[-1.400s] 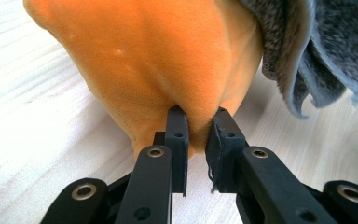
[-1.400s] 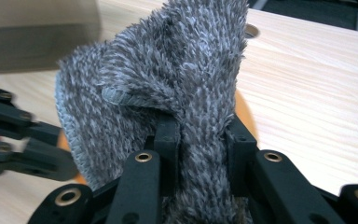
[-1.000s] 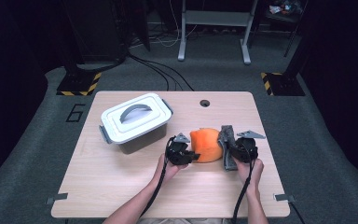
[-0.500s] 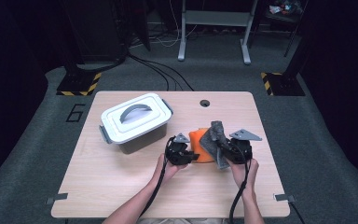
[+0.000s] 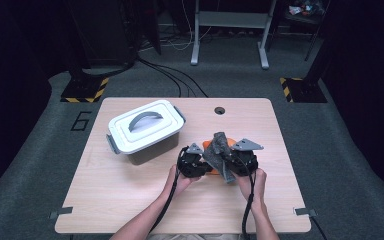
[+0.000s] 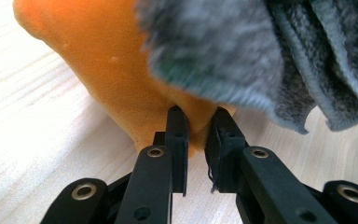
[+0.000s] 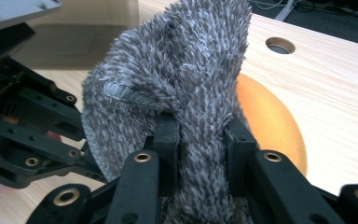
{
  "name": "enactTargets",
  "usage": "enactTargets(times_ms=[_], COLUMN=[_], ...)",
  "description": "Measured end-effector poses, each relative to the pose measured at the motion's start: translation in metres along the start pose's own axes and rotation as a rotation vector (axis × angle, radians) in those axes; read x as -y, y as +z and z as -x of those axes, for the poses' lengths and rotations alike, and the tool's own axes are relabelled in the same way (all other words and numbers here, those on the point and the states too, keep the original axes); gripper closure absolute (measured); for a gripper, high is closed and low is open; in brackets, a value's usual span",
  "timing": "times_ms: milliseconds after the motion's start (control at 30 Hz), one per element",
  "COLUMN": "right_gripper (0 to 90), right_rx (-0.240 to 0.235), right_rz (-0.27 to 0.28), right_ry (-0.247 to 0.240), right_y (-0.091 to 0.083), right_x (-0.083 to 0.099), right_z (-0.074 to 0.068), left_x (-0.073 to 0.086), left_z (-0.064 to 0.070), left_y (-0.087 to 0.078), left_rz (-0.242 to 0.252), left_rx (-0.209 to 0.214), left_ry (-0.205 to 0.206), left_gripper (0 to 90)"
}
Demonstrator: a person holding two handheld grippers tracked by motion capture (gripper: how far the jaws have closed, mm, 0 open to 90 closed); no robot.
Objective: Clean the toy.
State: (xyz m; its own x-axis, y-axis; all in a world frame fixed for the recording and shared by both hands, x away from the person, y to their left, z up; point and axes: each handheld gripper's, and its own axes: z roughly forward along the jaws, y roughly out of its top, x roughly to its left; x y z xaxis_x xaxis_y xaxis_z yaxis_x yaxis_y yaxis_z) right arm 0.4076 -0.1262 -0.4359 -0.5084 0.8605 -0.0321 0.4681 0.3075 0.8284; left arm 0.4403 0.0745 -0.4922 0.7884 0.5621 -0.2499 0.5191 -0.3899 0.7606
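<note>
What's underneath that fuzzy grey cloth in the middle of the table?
A soft orange cloth lies under the fuzzy grey cloth, which the right gripper holds. The left gripper pinches the orange one's edge. How far the orange cloth reaches beneath is covered.

On the table (image 5: 130, 200) we find a lidded bin (image 5: 145, 131) toward the left, behind our hands. To its right, near the table's middle, lie two cloths, one (image 5: 221, 150) draped on top of the other (image 5: 207, 146). Our left claw (image 5: 196, 162) sits just left of that pile and our right claw (image 5: 232, 159) just right of it, both touching it. A cable hole (image 5: 220, 110) lies behind the pile, near the far edge.
</note>
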Motion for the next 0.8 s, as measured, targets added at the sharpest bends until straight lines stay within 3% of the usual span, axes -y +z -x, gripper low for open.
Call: enactTargets(times_ms=[467, 800], right_gripper=[70.7, 70.6], right_rx=[0.05, 0.077], right_rz=[-0.007, -0.06], right_ry=[0.112, 0.219], right_y=[-0.003, 0.008], right_x=[0.014, 0.033], right_z=[0.038, 0.067], left_x=[0.0, 0.0], left_z=[0.0, 0.0], left_y=[0.0, 0.0], left_rz=[-0.003, -0.005], left_rx=[0.003, 0.006], left_ry=[0.001, 0.004], left_gripper=[79.4, 79.4])
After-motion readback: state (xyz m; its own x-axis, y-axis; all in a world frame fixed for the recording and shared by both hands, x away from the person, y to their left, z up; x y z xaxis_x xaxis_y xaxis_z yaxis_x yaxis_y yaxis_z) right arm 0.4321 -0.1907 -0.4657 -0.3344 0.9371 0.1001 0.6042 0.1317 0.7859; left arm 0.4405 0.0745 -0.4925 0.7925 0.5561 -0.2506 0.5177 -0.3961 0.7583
